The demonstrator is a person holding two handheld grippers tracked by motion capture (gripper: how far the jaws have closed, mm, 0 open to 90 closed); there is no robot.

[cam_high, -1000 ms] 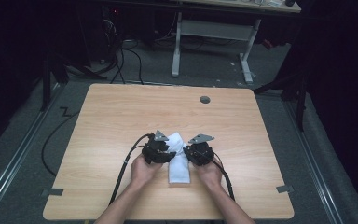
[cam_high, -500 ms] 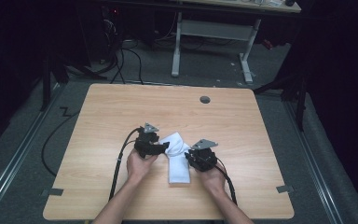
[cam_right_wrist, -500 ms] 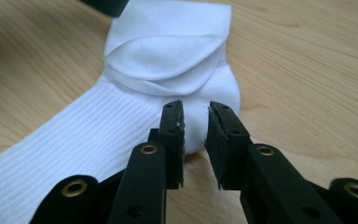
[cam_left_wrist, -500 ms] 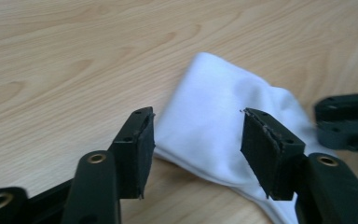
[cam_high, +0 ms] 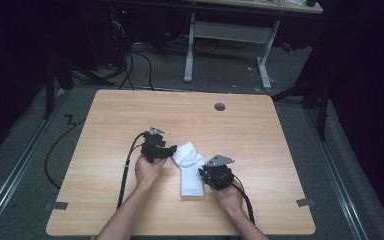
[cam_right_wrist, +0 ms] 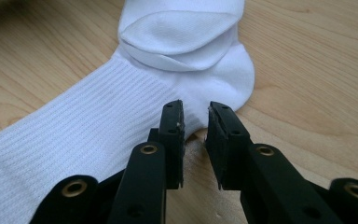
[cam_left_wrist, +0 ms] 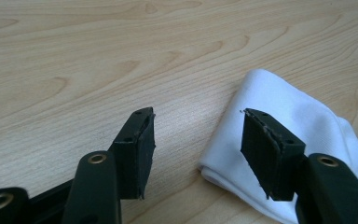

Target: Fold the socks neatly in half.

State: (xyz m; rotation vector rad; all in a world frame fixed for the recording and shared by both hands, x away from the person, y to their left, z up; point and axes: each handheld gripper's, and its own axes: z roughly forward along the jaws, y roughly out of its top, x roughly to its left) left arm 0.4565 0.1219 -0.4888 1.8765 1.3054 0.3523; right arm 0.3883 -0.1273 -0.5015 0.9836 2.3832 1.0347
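A white sock (cam_high: pixel 190 167) lies on the wooden table (cam_high: pixel 130 115), its foot end folded back over itself (cam_right_wrist: pixel 177 32). My left gripper (cam_high: pixel 172 150) sits just left of the fold. In the left gripper view its jaws (cam_left_wrist: pixel 198 114) stand open over bare wood, with the sock (cam_left_wrist: pixel 298 112) beside the right jaw. They have just been opening and hold nothing. My right gripper (cam_high: pixel 206 172) is at the sock's right edge. In the right gripper view its jaws (cam_right_wrist: pixel 195 106) leave a narrow gap, with the heel edge of the sock (cam_right_wrist: pixel 121 107) at their tips, unpinched.
A round grey grommet (cam_high: pixel 220 106) sits near the table's far edge. Tape marks (cam_high: pixel 56 205) lie at the near corners. Beyond the table stand a second desk's white legs (cam_high: pixel 225 35) and loose floor cables (cam_high: pixel 130 65).
The two grippers were close together on the sock. The left one has drawn away to the left and off it. The right one has slid slightly toward the near edge.
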